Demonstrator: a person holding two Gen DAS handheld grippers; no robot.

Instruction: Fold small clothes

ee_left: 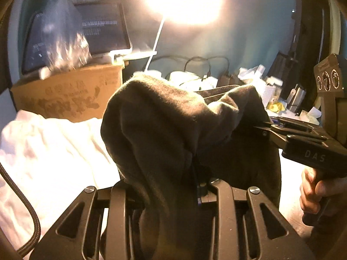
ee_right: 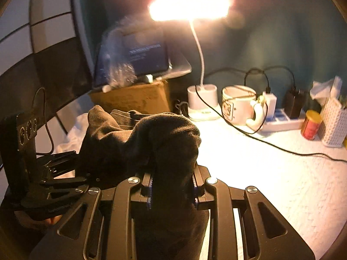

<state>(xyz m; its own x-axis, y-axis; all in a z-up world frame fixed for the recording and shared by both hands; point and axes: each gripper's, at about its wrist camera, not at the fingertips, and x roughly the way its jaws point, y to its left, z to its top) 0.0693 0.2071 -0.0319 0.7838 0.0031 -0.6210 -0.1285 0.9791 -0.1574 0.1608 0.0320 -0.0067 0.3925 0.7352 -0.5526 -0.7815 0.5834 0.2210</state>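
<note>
wrist views, close, facing the lamp (ee_left: 181,0) (shared), angled down

We are holding both grippers side by side: the left gripper (ee_left: 173,195) and right gripper (ee_right: 172,186) are each clamping the dark garment (ee_left: 173,130), fingers angling downward.

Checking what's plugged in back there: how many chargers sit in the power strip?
2. A white charger stands at the power strip's left end, just behind the mug; a black charger stands to its right. The mug may hide more.
</note>
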